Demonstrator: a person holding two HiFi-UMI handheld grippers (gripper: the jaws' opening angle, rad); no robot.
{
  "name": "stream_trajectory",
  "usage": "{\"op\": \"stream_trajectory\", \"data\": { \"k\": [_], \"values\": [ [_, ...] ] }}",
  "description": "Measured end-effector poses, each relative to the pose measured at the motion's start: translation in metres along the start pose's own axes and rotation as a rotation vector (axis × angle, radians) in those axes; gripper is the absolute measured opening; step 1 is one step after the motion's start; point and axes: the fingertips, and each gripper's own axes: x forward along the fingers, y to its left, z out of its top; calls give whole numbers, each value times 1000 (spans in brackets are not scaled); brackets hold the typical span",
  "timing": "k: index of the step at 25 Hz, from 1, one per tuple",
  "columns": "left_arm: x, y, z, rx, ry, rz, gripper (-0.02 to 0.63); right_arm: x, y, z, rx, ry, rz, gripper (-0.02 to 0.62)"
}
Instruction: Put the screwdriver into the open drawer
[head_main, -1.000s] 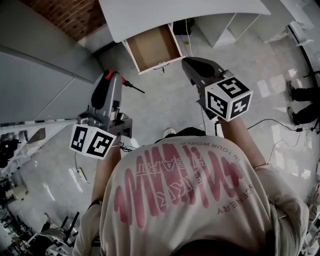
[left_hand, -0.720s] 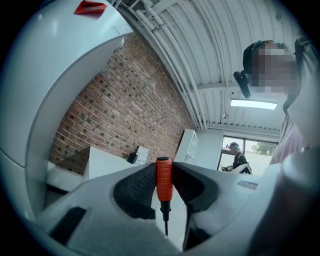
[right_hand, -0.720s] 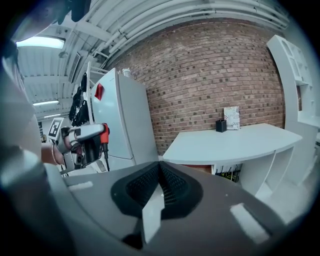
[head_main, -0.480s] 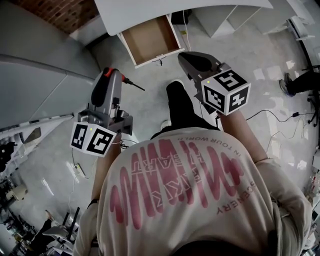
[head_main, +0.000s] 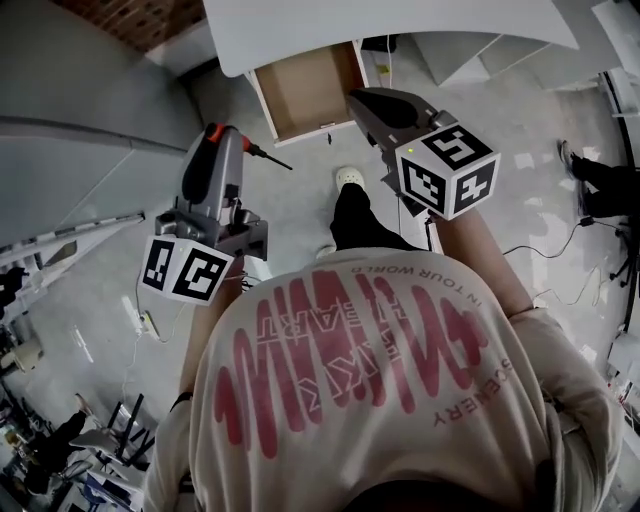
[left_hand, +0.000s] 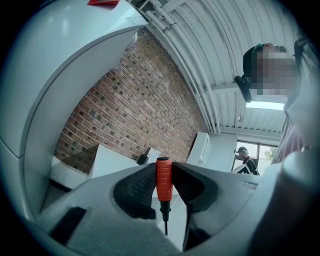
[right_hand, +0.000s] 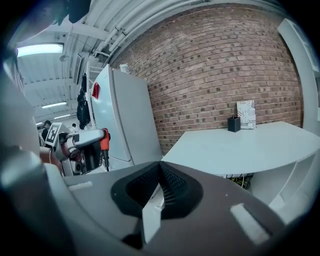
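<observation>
**A:** What is taking up the most room?

**B:** The white bench (head_main: 420, 25) is running along the top of the head view. The open drawer (head_main: 305, 92) is sticking out from under its edge, with its brown bottom lying bare.

**A:** And the claws, reckoned from that drawer?

**B:** The right claw (head_main: 354, 98) is hovering at the drawer's right front corner. It may be overlapping the rim, though from above I am only guessing at that. In the right gripper view its jaws are lying pressed together with nothing between them. The left claw (head_main: 214, 140) is hanging off the drawer's left front corner, apart from it and over the floor (head_main: 300, 210).

**A:** Where is the screwdriver (left_hand: 163, 179) sitting?

**B:** The left claw is clamping its orange-red handle between the pads. The dark shaft is jutting out sideways toward the drawer's front and is stopping short of it.
</observation>
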Motion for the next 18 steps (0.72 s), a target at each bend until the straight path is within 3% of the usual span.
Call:
{"op": "stream_trajectory", "data": {
  "k": [6, 10, 18],
  "values": [
    [61, 58, -13, 28, 21, 78, 100, 57, -58, 16, 40, 37, 45, 11],
    [102, 72, -36, 17, 55, 102, 100, 67, -103, 30, 31, 43, 50, 11],
    [172, 90, -84, 166, 180, 81, 100, 78, -196, 34, 70, 75, 1, 11]
  ]
}}
